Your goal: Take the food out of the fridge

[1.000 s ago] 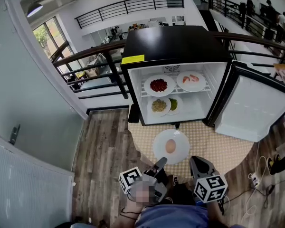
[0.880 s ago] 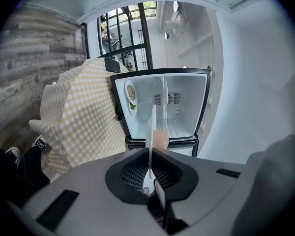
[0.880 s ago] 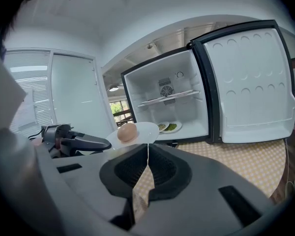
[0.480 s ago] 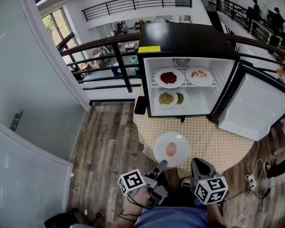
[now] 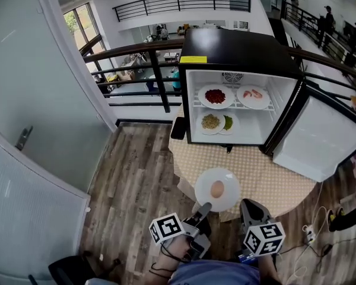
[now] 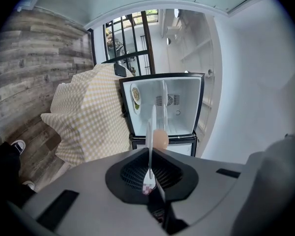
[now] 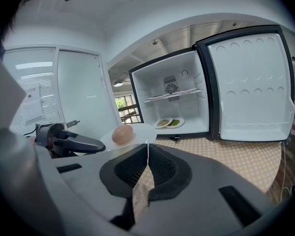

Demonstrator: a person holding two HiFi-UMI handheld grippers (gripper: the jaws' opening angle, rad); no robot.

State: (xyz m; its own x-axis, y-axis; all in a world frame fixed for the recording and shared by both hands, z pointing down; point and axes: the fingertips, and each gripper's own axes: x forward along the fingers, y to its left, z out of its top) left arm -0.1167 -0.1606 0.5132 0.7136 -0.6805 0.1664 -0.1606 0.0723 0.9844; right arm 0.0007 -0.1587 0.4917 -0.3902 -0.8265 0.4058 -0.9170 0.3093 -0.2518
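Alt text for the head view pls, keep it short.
Seen from above, the left gripper and right gripper grip the near rim of a white plate carrying a brown egg, before an open mini fridge on a checked tablecloth. Four plates of food sit inside, two on the shelf, two below.

Egg [image 5: 217, 189] on white plate [image 5: 204, 184], outside open fridge [image 5: 237, 47].

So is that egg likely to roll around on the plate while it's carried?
Probably: the egg looks round and lies loose on a smooth, shallow plate, so a tilt could roll it. If it's a real egg, a fall would likely crack it.
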